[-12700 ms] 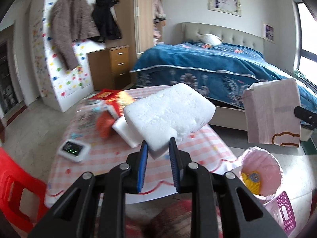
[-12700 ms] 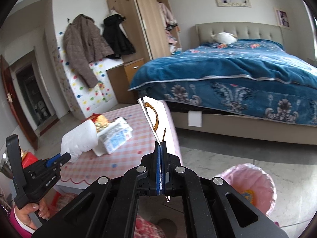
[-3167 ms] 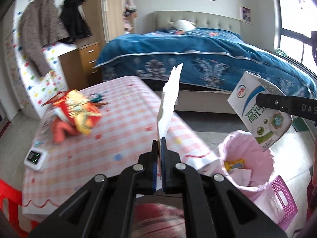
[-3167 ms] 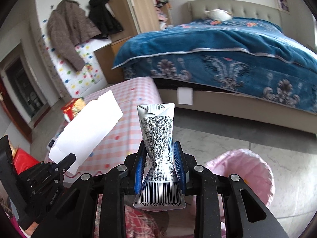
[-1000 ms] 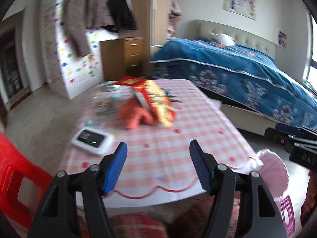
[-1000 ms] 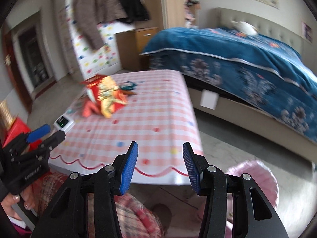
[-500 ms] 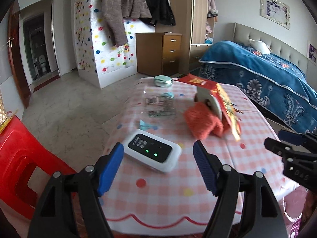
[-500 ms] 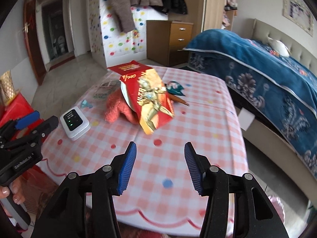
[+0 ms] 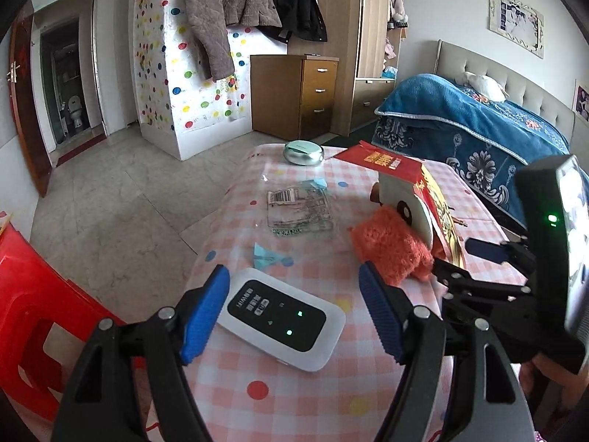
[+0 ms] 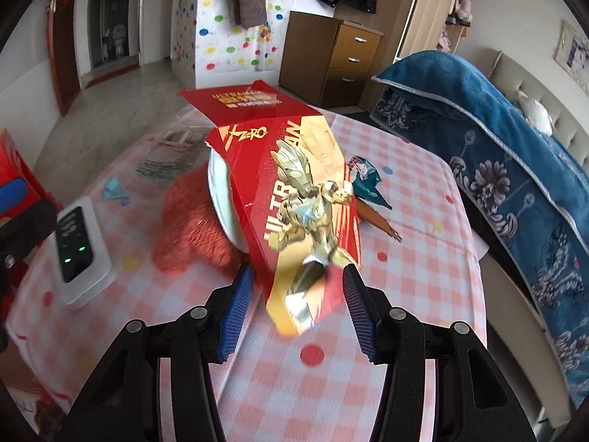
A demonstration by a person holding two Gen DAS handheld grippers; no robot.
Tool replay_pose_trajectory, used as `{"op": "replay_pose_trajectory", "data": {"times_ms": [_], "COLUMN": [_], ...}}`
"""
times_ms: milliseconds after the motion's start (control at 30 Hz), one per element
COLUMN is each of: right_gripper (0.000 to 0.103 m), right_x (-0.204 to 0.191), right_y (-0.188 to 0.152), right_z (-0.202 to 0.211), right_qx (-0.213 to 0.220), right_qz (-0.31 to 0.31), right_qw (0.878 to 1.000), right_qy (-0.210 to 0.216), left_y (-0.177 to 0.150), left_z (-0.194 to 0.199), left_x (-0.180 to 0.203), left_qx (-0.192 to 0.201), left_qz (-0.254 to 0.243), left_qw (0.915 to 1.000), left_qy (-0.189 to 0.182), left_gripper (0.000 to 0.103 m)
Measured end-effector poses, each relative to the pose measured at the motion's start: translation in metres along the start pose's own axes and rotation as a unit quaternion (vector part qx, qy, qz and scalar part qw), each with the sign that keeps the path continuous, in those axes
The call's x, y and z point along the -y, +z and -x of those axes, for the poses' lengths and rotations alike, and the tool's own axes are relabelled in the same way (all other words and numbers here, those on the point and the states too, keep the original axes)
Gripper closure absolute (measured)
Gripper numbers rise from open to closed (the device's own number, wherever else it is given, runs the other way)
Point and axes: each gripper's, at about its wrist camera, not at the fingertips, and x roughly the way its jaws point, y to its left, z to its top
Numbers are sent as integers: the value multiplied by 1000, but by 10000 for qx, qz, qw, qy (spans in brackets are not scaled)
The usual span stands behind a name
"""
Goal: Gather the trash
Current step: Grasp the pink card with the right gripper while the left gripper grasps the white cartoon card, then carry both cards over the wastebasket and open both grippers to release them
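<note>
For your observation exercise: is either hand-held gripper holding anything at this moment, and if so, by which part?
Nothing is held. The left hand-held gripper is open above the white device; the right hand-held gripper is open around the red box's near end, pads not pressing.

Both wrist views angled down, close over table [image 9: 235, 199], sharing red box [image 10: 294, 191]

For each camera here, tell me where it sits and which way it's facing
Left wrist: sits on the left gripper, angled down across the checkered table over the white WiFi device; the right gripper shows at right.
Right wrist: sits on the right gripper, angled down at the red toy box; the left gripper shows at the left edge.
Shared: table, WiFi device, red box, orange knitted item, bed.
</note>
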Motion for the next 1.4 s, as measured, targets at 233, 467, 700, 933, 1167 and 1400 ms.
{"op": "replay_pose_trajectory", "data": {"times_ms": [233, 467, 700, 933, 1167, 1400], "right_gripper": [87, 103, 103, 103, 103, 103], "right_x": [15, 72, 94, 115, 118, 124], "right_y": [1, -9, -32, -41, -50, -52], "right_z": [18, 61, 91, 89, 87, 77], "right_qx": [389, 787, 817, 698, 739, 650], "right_qz": [-363, -1492, -1484, -1600, -1691, -1785], "right_qw": [9986, 9853, 9854, 9840, 9817, 9805], "right_qy": [58, 252, 187, 366, 466, 501], "left_y": [-3, -7, -3, 16, 40, 52], "left_z": [6, 16, 15, -5, -38, -73], "left_x": [8, 24, 46, 63, 86, 102], "left_qx": [-35, -66, -108, -187, -308, -485], "left_qz": [-85, -181, -322, -292, -366, -468], "left_qw": [10000, 9997, 9991, 9984, 9971, 9963], "left_qy": [-22, -141, -272, -452, -593, -540], "left_gripper": [32, 32, 32, 33, 58, 81]}}
